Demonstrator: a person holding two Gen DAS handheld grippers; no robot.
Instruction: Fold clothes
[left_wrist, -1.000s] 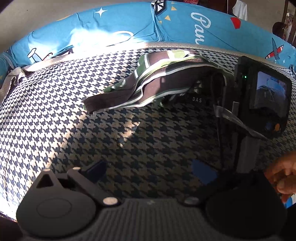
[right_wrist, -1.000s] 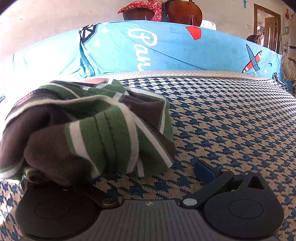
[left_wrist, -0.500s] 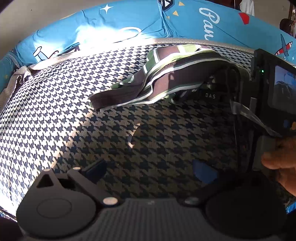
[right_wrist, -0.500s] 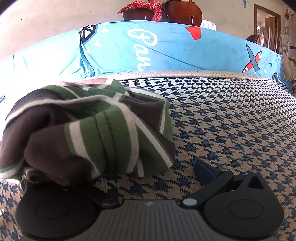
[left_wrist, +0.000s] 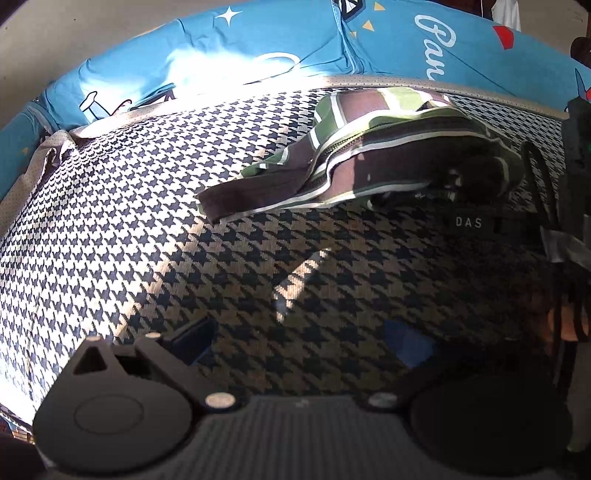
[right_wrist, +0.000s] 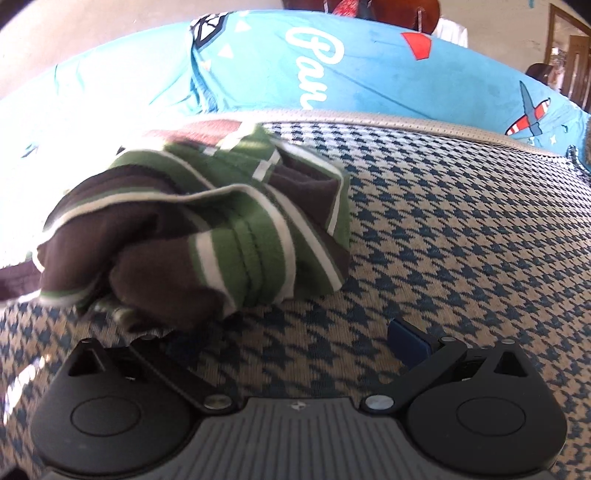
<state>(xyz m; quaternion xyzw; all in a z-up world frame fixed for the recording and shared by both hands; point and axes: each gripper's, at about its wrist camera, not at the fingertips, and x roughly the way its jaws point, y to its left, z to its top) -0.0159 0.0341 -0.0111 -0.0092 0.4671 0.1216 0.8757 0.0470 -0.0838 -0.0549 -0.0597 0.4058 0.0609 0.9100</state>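
My left fingers (left_wrist: 295, 336) stand wide apart with nothing between them, hovering over the houndstooth-woven couch seat (left_wrist: 155, 221) at the bottom of the left wrist view. The brown, green and white striped knit garment (left_wrist: 369, 166) lies bunched in the upper right of that view, close to the bright blue printed cushion cover (left_wrist: 258, 40) along the back, with one dark flap trailing toward the centre. In the right wrist view the same garment (right_wrist: 207, 236) fills the centre left as a thick crumpled lump, and my right fingers (right_wrist: 291, 339) are also spread; the left one is tucked beneath the lump's edge, the blue-padded right finger (right_wrist: 408, 345) bare on the seat, so I judge they grip nothing yet. The garment looks far from folded. To do this step well, I should close on a single hem edge rather than the whole wad, bring the left fingers up to the trailing flap, then draw both apart so the cloth spreads flat before any fold. Pinching several layers would likely keep the creases in.
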